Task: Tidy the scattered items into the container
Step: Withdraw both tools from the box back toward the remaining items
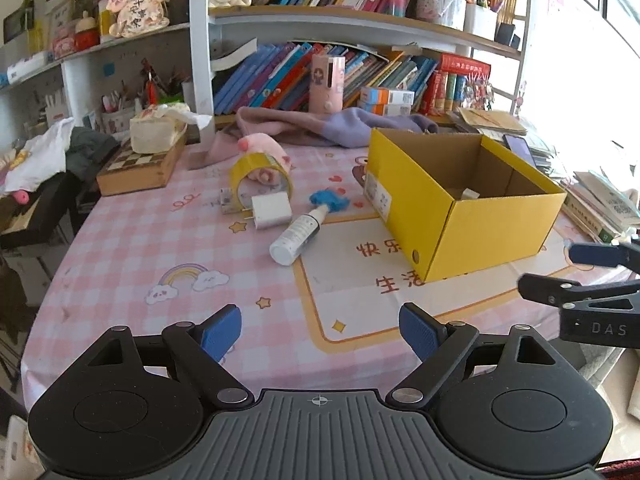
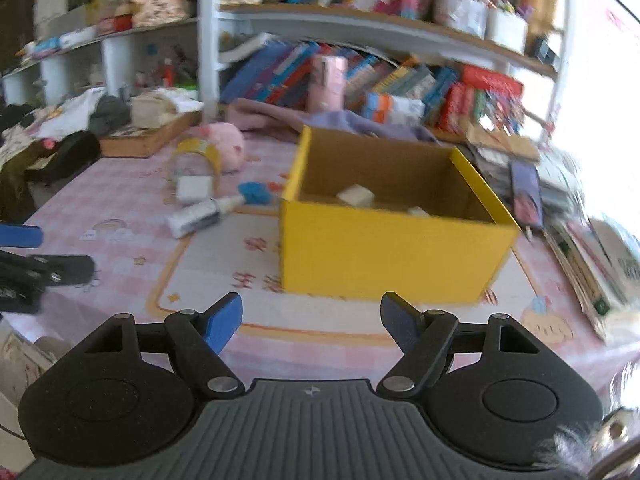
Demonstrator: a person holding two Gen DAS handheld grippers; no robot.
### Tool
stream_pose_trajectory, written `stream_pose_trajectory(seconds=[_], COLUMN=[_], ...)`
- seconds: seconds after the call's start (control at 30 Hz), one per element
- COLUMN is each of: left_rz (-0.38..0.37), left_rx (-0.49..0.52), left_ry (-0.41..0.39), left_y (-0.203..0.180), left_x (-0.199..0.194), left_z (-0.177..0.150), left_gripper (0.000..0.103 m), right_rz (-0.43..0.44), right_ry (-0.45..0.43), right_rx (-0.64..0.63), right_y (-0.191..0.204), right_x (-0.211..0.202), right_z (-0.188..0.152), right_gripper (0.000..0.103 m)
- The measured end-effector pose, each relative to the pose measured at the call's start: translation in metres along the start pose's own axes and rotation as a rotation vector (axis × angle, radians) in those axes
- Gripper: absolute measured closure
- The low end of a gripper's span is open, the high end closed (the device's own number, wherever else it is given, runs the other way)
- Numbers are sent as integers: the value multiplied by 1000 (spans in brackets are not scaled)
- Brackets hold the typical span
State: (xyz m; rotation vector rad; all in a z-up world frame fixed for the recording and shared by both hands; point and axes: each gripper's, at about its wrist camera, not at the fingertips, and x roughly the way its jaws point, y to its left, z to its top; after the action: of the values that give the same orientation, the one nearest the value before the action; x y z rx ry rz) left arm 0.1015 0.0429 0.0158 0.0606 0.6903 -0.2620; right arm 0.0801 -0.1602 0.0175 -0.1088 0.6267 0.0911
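A yellow cardboard box (image 1: 496, 224) stands open on the pink checked tablecloth, with small white items inside; it also shows in the right wrist view (image 2: 384, 256). Left of it lie a white spray bottle (image 1: 296, 234), a blue fuzzy item (image 1: 328, 200), a white charger plug (image 1: 270, 210), a yellow tape roll (image 1: 260, 174) and a pink plush (image 1: 262, 146). My left gripper (image 1: 320, 332) is open and empty near the table's front edge. My right gripper (image 2: 312, 320) is open and empty in front of the box.
A wooden chessboard box (image 1: 138, 168) with a tissue pack sits at the back left. A purple cloth (image 1: 336, 126) lies behind the box. Bookshelves stand behind. Stacked books (image 1: 600, 196) lie at the right. The right gripper shows at the left view's right edge (image 1: 580, 280).
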Motion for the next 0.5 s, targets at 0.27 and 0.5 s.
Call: stream_pose_trajectory(seconds=[0.27,0.5], left_rz=[4,14], left_rx=[-30,-59], left_ry=[28,36], left_y=[8,20], left_x=[-1,-1], left_z=[-15,-19], left_gripper=[15,15], right_rz=[39,55], right_ry=[26,27], right_rx=[-14,-7], right_y=[23,33], right_x=[4,9], right_z=[-5,-1], right_gripper=[33,34])
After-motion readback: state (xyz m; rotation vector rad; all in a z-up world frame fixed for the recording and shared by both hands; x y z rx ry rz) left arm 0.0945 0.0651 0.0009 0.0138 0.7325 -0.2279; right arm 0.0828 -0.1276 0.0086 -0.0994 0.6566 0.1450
